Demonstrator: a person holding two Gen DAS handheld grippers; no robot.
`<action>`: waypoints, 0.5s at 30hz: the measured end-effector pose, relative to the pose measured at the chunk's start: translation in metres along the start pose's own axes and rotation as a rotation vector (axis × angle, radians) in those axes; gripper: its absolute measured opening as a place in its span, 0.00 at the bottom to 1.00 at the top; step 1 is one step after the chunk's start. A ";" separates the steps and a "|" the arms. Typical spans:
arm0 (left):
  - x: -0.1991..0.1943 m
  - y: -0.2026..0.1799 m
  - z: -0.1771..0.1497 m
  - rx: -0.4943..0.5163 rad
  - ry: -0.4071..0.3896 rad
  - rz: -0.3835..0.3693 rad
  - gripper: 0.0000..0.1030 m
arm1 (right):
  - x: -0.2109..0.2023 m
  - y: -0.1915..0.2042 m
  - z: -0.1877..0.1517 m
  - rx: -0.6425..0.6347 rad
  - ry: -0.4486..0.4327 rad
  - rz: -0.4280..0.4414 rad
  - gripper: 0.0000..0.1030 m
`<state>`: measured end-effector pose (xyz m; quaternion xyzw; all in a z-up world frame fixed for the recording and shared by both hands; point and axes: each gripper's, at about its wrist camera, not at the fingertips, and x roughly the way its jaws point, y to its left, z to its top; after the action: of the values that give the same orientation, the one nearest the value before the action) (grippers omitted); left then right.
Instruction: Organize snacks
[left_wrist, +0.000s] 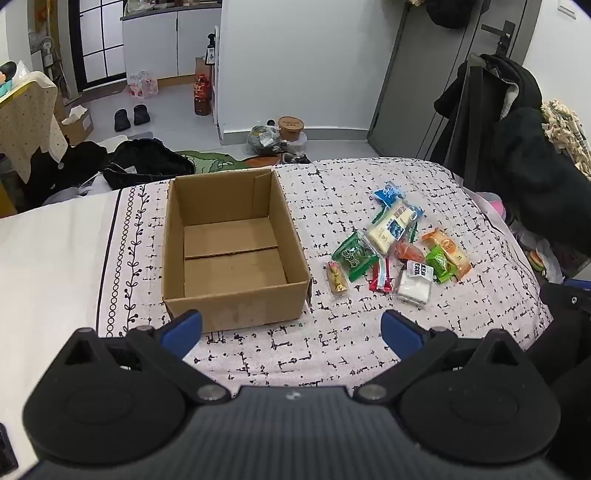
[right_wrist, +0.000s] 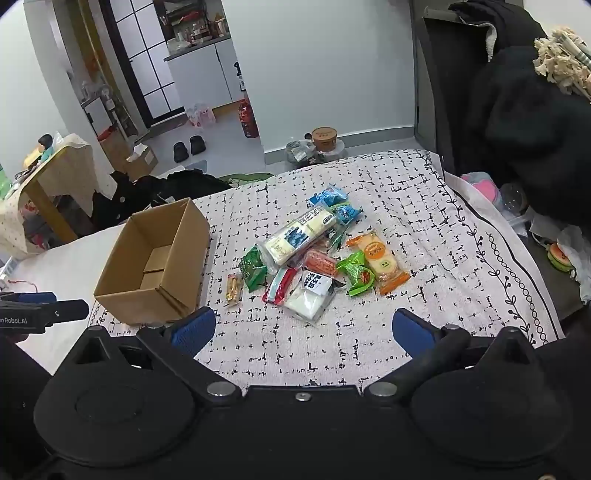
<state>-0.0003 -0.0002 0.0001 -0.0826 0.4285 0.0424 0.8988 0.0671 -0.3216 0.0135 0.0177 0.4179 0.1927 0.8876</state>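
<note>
Left wrist view: the left gripper (left_wrist: 291, 330) hovers with fingers wide apart and nothing between them, just before the cardboard box's (left_wrist: 236, 308) near wall; the whole bare box floor shows. The snack pile (left_wrist: 399, 251) lies right of the box on the patterned cloth (left_wrist: 332, 206).

Right wrist view: the right gripper (right_wrist: 304, 330), fingers likewise spread and unladen, faces the snack pile (right_wrist: 314, 258) across open cloth (right_wrist: 406, 192). Only here the cloth's right border and the left gripper's fingers (right_wrist: 66, 308) beside the cardboard box (right_wrist: 147, 299) show.

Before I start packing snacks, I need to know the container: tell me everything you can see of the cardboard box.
The cardboard box is plain brown corrugated card, rectangular, open-topped and empty, its bottom flaps meeting in a seam across the floor. It sits upright on the patterned cloth, left of the snack pile and apart from it. Nothing touches it but the cloth.
</note>
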 end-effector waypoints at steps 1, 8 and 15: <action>0.000 0.000 0.000 -0.001 0.001 0.000 0.99 | 0.000 0.000 0.000 -0.001 -0.001 -0.001 1.00; -0.001 -0.001 0.002 0.000 -0.008 0.007 0.99 | -0.002 0.007 -0.006 0.000 -0.009 -0.012 1.00; -0.010 0.007 -0.004 -0.013 -0.027 0.017 0.99 | -0.002 0.003 0.000 -0.014 -0.018 -0.006 1.00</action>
<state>-0.0108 0.0054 0.0042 -0.0844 0.4166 0.0541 0.9036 0.0649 -0.3193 0.0162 0.0119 0.4086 0.1929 0.8920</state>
